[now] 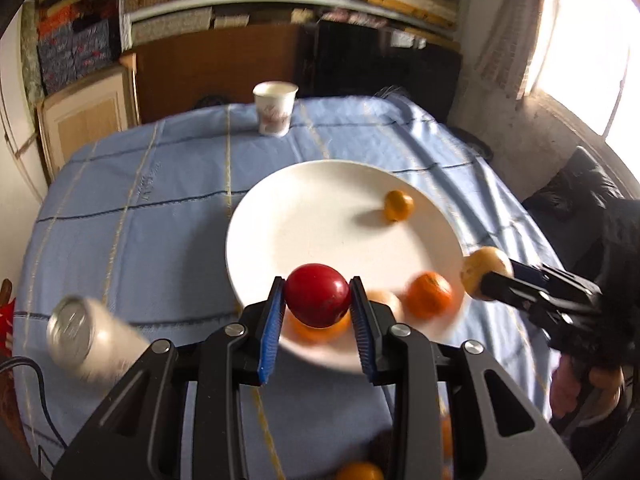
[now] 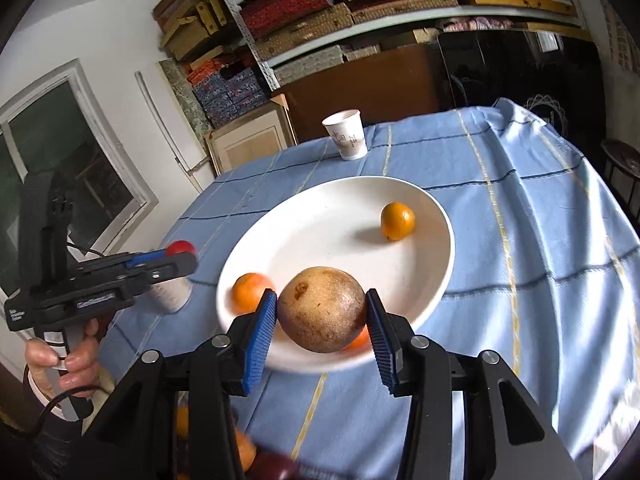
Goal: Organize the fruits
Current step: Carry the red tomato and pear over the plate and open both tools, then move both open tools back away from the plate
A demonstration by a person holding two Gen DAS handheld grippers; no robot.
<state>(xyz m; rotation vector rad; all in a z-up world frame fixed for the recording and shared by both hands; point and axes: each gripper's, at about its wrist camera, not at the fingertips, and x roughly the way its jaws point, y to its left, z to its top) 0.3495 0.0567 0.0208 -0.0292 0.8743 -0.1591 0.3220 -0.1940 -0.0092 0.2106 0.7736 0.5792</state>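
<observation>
My left gripper (image 1: 317, 285) is shut on a red round fruit (image 1: 318, 296) and holds it just above the near rim of a white plate (image 1: 312, 220). My right gripper (image 2: 322, 295) is shut on a brown speckled round fruit (image 2: 322, 309), also over the plate's (image 2: 340, 236) near edge. On the plate lie a small orange fruit (image 2: 397, 221) at the far right and another orange (image 2: 250, 290) near the front left. Each gripper also shows in the other's view: the right gripper (image 1: 486, 282) with its brown fruit (image 1: 486, 268), the left gripper (image 2: 182, 255) with the red fruit (image 2: 181, 247).
A blue checked cloth (image 1: 160, 220) covers the table. A paper cup (image 1: 275, 108) stands at the far edge and a white can (image 1: 92, 344) left of the plate. More oranges (image 2: 244, 448) lie below my grippers. Shelves of stacked goods fill the back wall.
</observation>
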